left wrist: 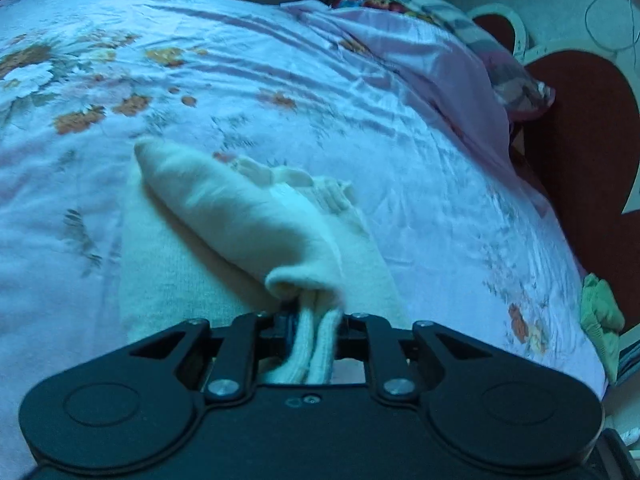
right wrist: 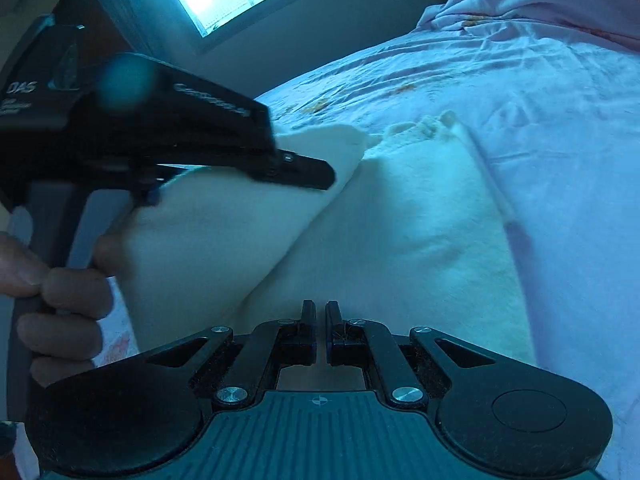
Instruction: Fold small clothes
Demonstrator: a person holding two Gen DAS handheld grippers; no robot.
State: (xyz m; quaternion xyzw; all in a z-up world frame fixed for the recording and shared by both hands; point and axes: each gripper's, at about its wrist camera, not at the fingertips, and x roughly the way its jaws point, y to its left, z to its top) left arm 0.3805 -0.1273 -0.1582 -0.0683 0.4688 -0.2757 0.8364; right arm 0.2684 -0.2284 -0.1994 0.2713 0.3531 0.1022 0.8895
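Cream garment lifted over the bed
Left gripper fingers pinch the cream garment; right gripper fingers nearly pressed together, holding nothing, lower centre.

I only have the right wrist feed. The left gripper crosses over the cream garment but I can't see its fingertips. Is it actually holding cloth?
Observer: Yes. In the left wrist view the left gripper is shut on a bunched ribbed edge of the cream garment, and the cloth runs back between its fingers.
Operator: Is the lifted part a sleeve or the body?
Observer: It looks like a long narrow flap, lifted and crossing diagonally over the flat part; I cannot say for sure it is a sleeve.
Operator: Anything else on the bed near it?
Observer: A small green cloth lies at the bed's right edge, apart from the garment.
Operator: And my right gripper?
Observer: The right gripper is nearly closed, with no cloth visible between its fingers.
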